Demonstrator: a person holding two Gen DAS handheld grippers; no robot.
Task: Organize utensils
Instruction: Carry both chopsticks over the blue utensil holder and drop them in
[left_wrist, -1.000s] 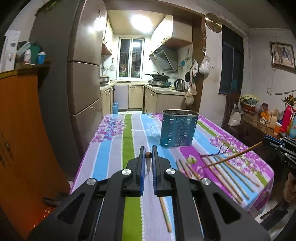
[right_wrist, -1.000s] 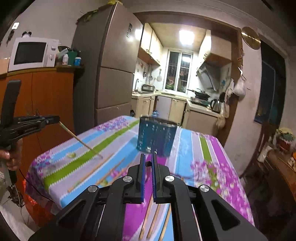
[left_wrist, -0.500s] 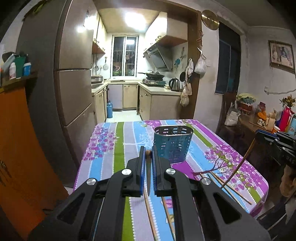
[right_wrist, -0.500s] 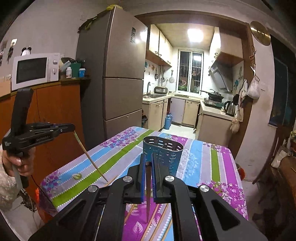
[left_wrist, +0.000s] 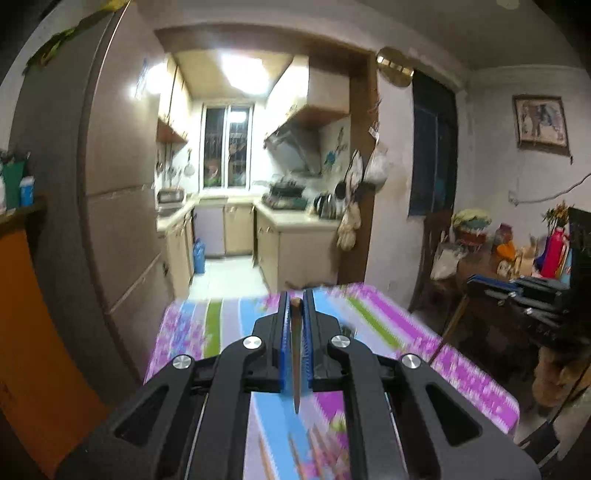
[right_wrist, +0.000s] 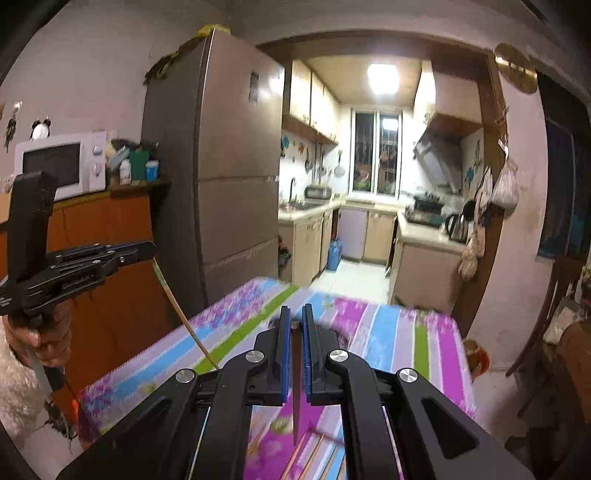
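We hold one chopstick per tongs — left tongs (left_wrist: 295, 299) clenched on a chopstick (left_wrist: 295, 354), right tongs (right_wrist: 293, 317) clenched on another chopstick (right_wrist: 296, 391); both sticks hang tip-down over the bench (right_wrist: 388, 332). Holder is out of view — can't tell which hand is nearer.

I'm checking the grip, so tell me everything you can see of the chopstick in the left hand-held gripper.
The chopstick looks like brown wood, slim, tapering to a point. The left hand-held gripper is shut on it near its thick, rounded end; the point hangs down below the blue pads. From the right wrist view it slants down toward the tablecloth, clear of it. Only the pads touch it.
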